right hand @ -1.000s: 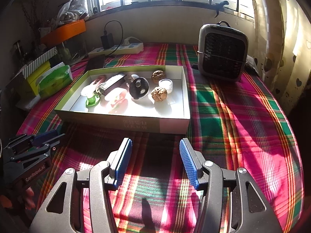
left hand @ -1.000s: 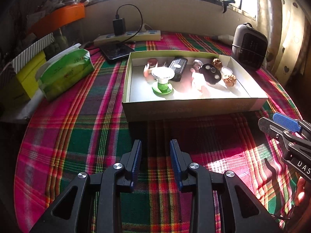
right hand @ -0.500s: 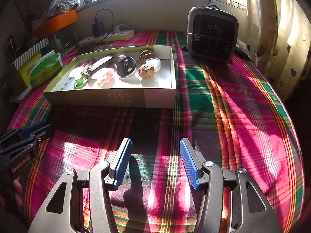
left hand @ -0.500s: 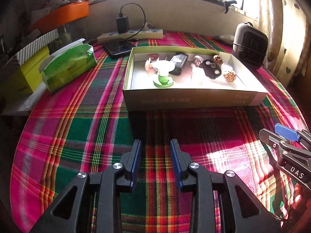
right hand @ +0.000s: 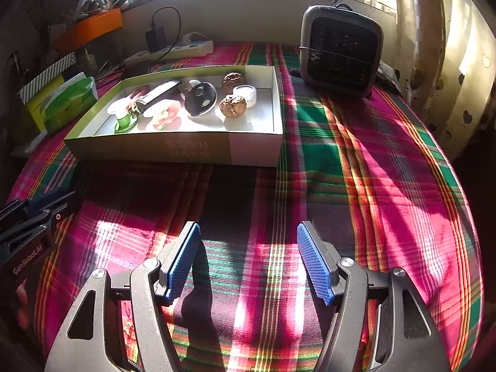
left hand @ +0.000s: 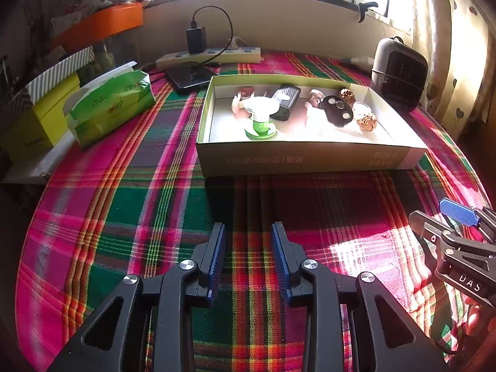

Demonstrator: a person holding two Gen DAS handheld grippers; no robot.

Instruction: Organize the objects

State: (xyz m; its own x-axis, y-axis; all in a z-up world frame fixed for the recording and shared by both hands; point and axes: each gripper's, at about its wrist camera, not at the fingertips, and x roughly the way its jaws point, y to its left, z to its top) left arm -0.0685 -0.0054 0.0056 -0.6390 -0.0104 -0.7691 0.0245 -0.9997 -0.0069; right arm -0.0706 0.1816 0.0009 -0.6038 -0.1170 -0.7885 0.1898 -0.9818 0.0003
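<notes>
The shallow box (left hand: 310, 161) holding the small objects sits on the plaid tablecloth (left hand: 155, 204) well ahead of both tools. The left gripper (left hand: 248, 260) stands parted and empty; the right gripper (right hand: 248, 260) is opening its jaws, nothing between them.

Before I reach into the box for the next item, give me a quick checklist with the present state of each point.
1. Left tongs empty, apart: ok.
2. Right tongs empty, jaws opening: ok.
3. Plaid tablecloth between tongs and shallow green cardboard box free of obstacles: ok.
4. Brown walnut in the box uncovered: ok.
5. Round black disc leaning or flat: cannot tell.
6. Grey fan heater standing apart from the box: ok.
</notes>
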